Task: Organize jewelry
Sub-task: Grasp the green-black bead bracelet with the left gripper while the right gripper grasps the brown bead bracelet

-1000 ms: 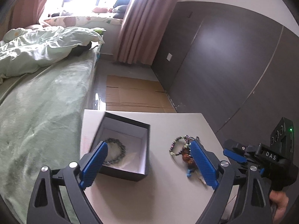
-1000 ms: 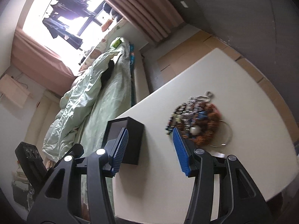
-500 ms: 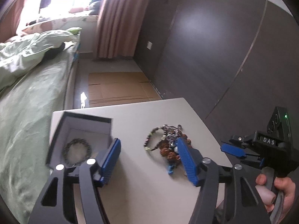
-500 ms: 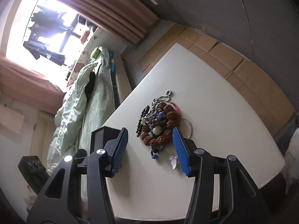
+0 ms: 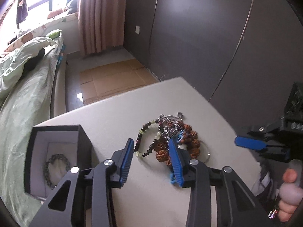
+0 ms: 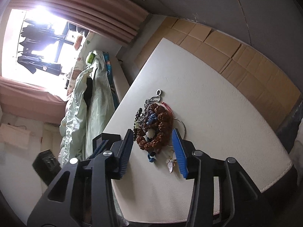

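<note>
Left wrist view: left claw, spread and empty, has swung from the open box to the jewelry pile at frame centre; right claw, also spread, now brackets it, so a pickup looks imminent.

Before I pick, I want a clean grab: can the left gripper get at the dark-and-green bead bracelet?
Probably yes: the left gripper is open, and the bracelet lies between its fingers at the pile's near edge.
</note>
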Motion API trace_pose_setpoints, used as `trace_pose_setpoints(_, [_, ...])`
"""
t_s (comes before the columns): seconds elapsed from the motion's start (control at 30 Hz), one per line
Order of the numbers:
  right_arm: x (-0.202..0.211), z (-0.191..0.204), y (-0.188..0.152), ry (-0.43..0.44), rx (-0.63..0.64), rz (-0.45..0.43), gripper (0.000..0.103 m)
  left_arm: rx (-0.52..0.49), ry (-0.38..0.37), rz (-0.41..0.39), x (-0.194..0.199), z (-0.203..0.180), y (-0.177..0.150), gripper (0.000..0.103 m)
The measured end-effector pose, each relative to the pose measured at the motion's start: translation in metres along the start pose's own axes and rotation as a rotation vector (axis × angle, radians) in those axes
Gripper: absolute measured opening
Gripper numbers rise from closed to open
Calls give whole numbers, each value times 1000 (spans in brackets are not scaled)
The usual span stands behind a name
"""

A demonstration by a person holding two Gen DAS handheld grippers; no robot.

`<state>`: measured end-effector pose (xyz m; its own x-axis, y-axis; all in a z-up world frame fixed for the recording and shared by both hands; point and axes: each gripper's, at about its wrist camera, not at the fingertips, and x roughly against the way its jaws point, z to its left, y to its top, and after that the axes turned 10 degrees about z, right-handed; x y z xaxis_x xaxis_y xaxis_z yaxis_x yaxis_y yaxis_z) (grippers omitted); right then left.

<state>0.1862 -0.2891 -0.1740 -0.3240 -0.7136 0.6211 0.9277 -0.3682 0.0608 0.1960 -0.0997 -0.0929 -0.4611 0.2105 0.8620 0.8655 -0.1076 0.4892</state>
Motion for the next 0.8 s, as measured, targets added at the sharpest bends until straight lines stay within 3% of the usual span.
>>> trace_pose_setpoints(0.17, [-3, 5, 2, 0, 3, -1, 43, 2, -15, 27, -26, 5, 1, 28])
trace_pose_setpoints(0.63, [-23, 11, 10, -24, -1, 32, 43, -2, -99, 46, -62, 7, 11, 27])
trace_pose_setpoints(0.8, [-29, 13, 11, -37, 1, 44, 43, 7, -140, 52, -67, 9, 12, 12])
